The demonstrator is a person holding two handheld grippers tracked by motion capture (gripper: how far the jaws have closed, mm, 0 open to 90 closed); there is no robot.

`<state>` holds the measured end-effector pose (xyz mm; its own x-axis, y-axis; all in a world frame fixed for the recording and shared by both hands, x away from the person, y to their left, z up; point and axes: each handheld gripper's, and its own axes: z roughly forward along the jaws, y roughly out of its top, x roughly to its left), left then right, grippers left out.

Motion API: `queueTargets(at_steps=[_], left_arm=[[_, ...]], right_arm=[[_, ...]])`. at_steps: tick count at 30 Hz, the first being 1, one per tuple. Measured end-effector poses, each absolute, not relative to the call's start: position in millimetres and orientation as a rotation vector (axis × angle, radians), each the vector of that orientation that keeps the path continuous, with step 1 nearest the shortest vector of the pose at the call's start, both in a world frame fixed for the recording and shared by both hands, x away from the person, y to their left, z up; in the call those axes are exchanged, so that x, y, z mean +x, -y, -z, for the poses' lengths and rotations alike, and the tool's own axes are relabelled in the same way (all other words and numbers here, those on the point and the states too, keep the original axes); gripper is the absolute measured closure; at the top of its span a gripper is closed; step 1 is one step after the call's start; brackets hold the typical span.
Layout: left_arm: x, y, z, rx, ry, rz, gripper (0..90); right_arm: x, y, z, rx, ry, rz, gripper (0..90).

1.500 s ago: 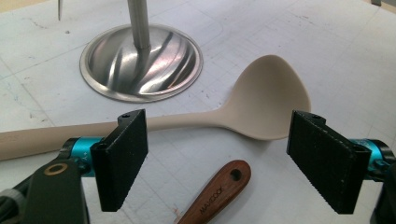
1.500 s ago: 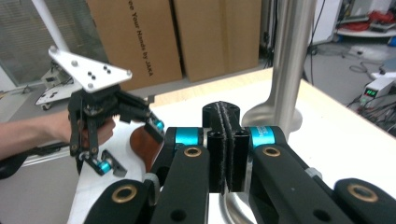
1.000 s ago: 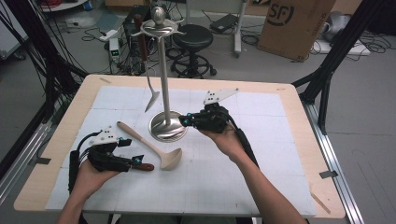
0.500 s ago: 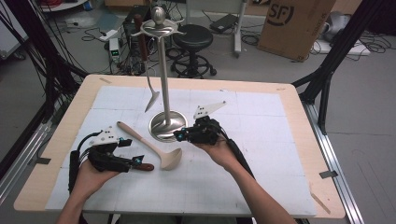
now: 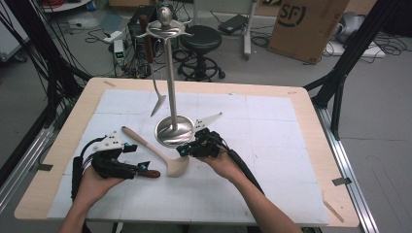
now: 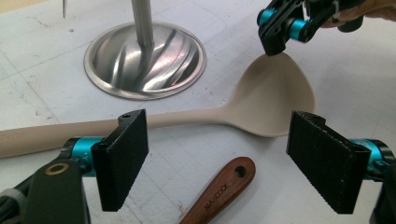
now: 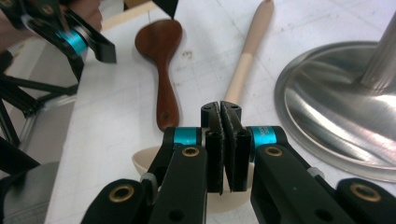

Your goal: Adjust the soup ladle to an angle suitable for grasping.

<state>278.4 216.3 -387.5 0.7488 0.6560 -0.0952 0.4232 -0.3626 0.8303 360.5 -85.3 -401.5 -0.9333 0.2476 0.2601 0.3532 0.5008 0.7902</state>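
On the left, nothing has shifted over the last second: the left gripper [image 5: 141,167] stays put near the tabletop's [image 5: 272,126] front-left, jaws standing wide open with nothing between them. Seen along those jaws, the dark wooden handle [image 6: 219,189] lies just under them and the beige ladle [image 6: 275,100] just beyond.

Moving right, the change is the right gripper [image 5: 183,150]. It has come down and toward the person from beside the steel stand base [image 5: 173,130], and now sits at the ladle's bowl. Its 2 jaws are pressed fully together, gripping nothing, tips at or just above the bowl's rim; contact cannot be told. I judge it is lining up to take the ladle, which would need the jaws opened first.
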Motion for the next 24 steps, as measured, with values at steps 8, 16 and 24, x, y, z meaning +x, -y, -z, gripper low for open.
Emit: queueTargets(at_steps=[8,16,24], left_arm=[[278.2,-215.2,387.4,2.011,-0.817,-0.314,21.5],[277.7,-215.0,387.3,2.008,-0.819,-0.313,21.4],[277.8,-215.0,387.1,2.008,-0.818,-0.313,21.4]], right_arm=[[359.7,77.1,410.9,-0.511,2.636,1.353,87.9],[360.4,73.9,416.6,-0.496,2.648,1.297,87.6],[363.8,73.0,420.1,-0.507,2.644,1.271,87.6]])
